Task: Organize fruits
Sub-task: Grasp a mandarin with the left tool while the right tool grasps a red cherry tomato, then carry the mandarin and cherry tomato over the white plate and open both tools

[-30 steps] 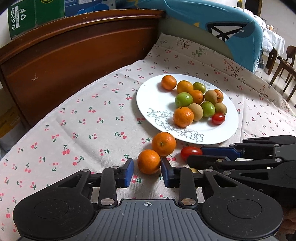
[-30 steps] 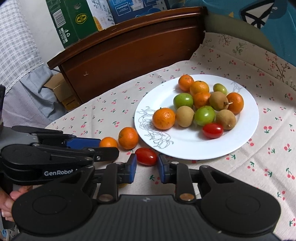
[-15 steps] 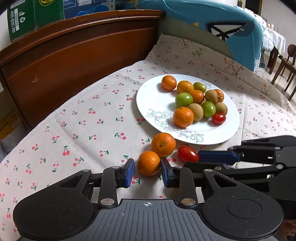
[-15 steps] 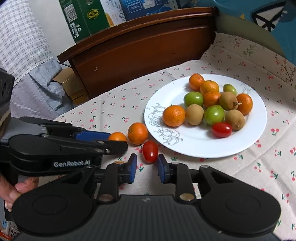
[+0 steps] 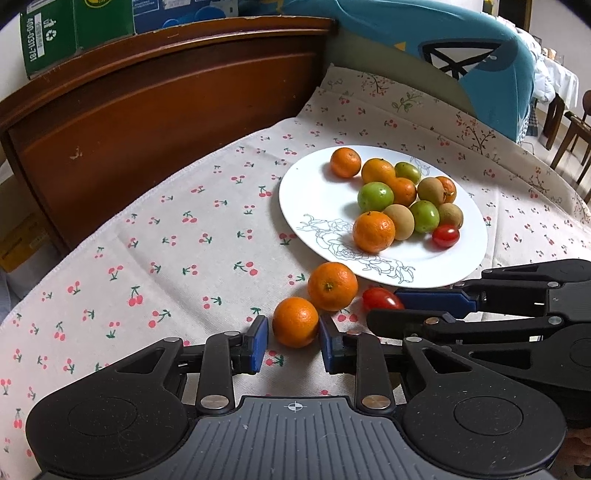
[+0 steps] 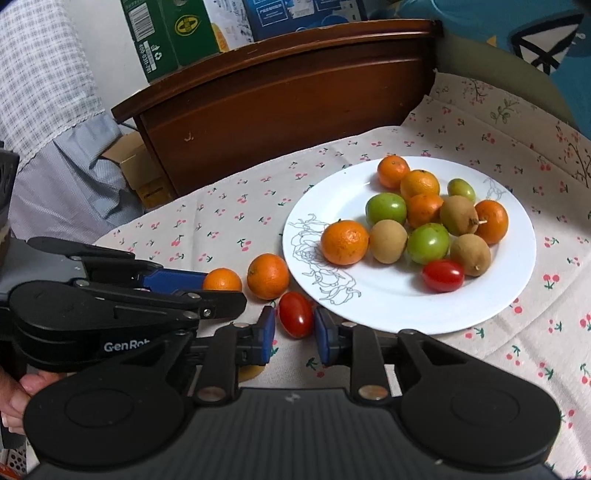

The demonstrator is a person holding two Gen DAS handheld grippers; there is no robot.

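A white plate [image 5: 321, 206] [image 6: 406, 310] holds several oranges, green fruits, brown fruits and one cherry tomato. On the cloth in front of it lie two oranges and a red cherry tomato. My left gripper [image 5: 289, 341] is open, its blue pads on either side of the nearer orange [image 5: 295, 322], which also shows in the right wrist view [image 6: 222, 279]. The second orange [image 5: 332, 285] [image 6: 267, 276] lies beside it. My right gripper [image 6: 294, 334] is open around the loose tomato [image 6: 296, 314] [image 5: 380, 298], pads close but apart.
A dark wooden headboard [image 5: 147, 110] stands behind the cherry-print cloth [image 5: 166, 258]. Cardboard boxes [image 6: 177, 33] sit on top of it. A blue cushion [image 5: 461, 55] is at the back right. A small brown fruit [image 6: 251, 373] lies under my right gripper.
Both grippers have moved forward. The right gripper's pads now flank the tomato, which turned upright. The left gripper's pads stand further along the near orange.
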